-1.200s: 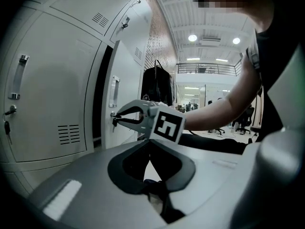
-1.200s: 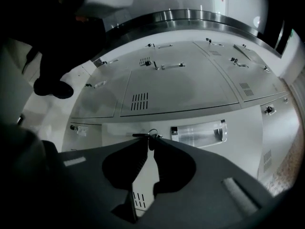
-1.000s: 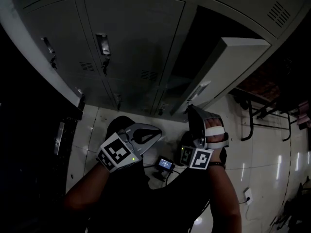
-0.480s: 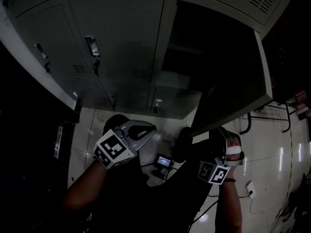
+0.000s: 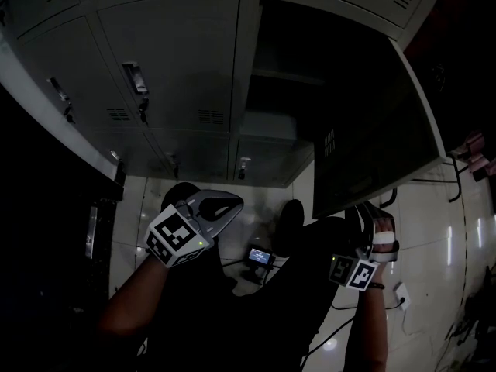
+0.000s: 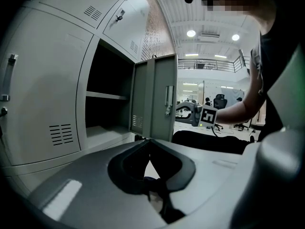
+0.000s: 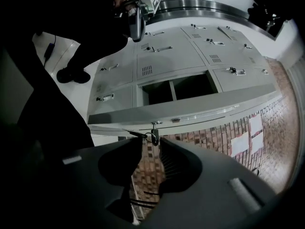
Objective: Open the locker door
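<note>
The grey locker door [image 5: 372, 138] stands swung out to the right, and its dark compartment [image 5: 310, 76] with a shelf is exposed. My right gripper [image 5: 366, 217] is at the door's lower outer edge. In the right gripper view its jaws [image 7: 151, 144] are opening, and a key on a ring [image 7: 153, 136] hangs from the door edge [image 7: 190, 109] just beyond the tips, with nothing pressed between the pads. My left gripper [image 5: 232, 206] hangs low in front of the lockers, shut and empty [image 6: 150, 144]. The left gripper view shows the open door [image 6: 155, 99] and the right gripper [image 6: 190, 114] beside its handle.
Closed locker doors with handles [image 5: 136, 80] fill the left and the row below. A small lit device [image 5: 262, 256] and cables lie on the white tiled floor by the person's shoes [image 5: 291, 223]. A metal chair frame [image 5: 465, 169] stands at the right.
The door has swung from partly open to wide open toward the right. My right gripper has moved right and down with its edge, and its jaws have spread. The left gripper has barely moved.
</note>
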A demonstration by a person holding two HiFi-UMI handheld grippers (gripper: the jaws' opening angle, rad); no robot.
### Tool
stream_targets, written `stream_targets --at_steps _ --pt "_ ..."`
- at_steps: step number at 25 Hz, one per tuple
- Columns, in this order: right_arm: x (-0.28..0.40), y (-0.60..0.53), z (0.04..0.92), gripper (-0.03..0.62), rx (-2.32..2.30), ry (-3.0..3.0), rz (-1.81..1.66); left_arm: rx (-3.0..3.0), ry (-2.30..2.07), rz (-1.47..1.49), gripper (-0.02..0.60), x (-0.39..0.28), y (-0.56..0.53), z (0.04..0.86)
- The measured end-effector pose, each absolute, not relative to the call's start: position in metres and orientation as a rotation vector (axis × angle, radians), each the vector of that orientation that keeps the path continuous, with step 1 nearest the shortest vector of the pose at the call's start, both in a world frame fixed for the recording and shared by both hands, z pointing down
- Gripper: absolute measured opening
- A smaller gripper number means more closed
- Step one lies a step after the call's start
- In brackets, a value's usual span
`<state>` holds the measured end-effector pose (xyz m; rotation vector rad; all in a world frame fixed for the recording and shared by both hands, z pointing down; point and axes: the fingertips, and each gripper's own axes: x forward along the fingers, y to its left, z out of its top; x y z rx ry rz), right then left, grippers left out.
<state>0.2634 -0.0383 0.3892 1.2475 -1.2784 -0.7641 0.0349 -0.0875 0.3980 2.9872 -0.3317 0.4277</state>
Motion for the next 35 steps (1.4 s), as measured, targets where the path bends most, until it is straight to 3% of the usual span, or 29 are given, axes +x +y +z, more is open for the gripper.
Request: stream_targets --at_steps 2,5,6,8,9,15,20,35 --pt "0.265 -0.031 0.387 0.154 1.276 -1.306 -0.737 2.987 -0.332 0.428 0.012 0.035 -0.088 0.398" --pt "0.261 -0.013 0.378 0.161 1.397 -1.456 -0.629 2.988 -0.328 0.431 0.012 0.036 -0.087 0.398" --pt "0.255 -0.008 0.373 0.147 1.449 -1.554 -0.58 2.989 -0.328 0.434 0.012 0.036 -0.087 0.398" --pt "0.235 -0.002 0.364 0.029 1.535 -1.814 -0.464 2.989 -0.331 0.439 0.012 0.036 -0.087 0.398" --pt "0.223 -0.001 0.362 0.002 1.56 -1.954 -0.393 2.989 -0.333 0.44 0.012 0.035 -0.088 0.399" --pt "0.152 -0.014 0.371 0.002 1.415 -2.446 -0.031 2.991 -0.329 0.452 0.012 0.039 -0.086 0.4" --pt "0.143 -0.025 0.383 0.0 1.384 -2.529 0.162 2.99 -0.334 0.45 0.012 0.036 -0.086 0.4" --pt "0.144 -0.031 0.386 0.0 1.416 -2.5 0.159 2.997 -0.346 0.463 0.012 0.035 -0.088 0.4"
